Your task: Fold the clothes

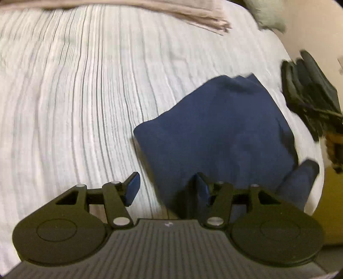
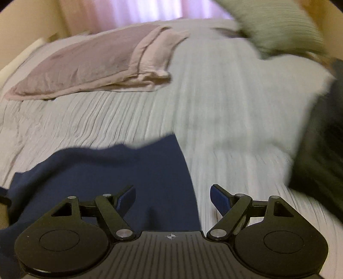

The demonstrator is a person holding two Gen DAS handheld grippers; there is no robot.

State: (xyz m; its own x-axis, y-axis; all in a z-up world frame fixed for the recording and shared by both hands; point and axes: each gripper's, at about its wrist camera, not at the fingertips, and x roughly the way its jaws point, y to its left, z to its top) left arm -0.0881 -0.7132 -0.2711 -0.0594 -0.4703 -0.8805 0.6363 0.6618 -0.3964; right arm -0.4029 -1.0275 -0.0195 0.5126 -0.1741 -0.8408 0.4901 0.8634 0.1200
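Striped white bedding (image 1: 75, 96) filled the left wrist view, with a pinkish folded cloth (image 1: 193, 12) along the top edge and a pile of dark garments (image 1: 308, 90) at the right edge. The navy garment (image 1: 218, 133) lay in the lower right of centre as a compact, roughly four-sided bundle, one corner pointing to the upper right and a loose flap poking out at lower right. The left gripper (image 1: 167, 188) had its jaws spread apart, holding nothing; its right finger (image 1: 202, 188) sat over the bundle's near edge, its left finger over bare bedding. So the cloth lay ahead and to the right of the jaws.

From the right wrist, the same bedding (image 2: 225, 107) ran up to a mauve pillow (image 2: 90, 64) at upper left and a green cushion (image 2: 278, 25) at upper right, and a blurred dark heap (image 2: 321, 150) stood at the right edge. The navy garment (image 2: 107, 171) spread across the lower left, its straight right edge running down between the fingers. The right gripper (image 2: 172, 197) was likewise open and empty, with the cloth ahead and to its left. Both grippers seemed about equally near. The bundle fitted either a finished fold or one midway.
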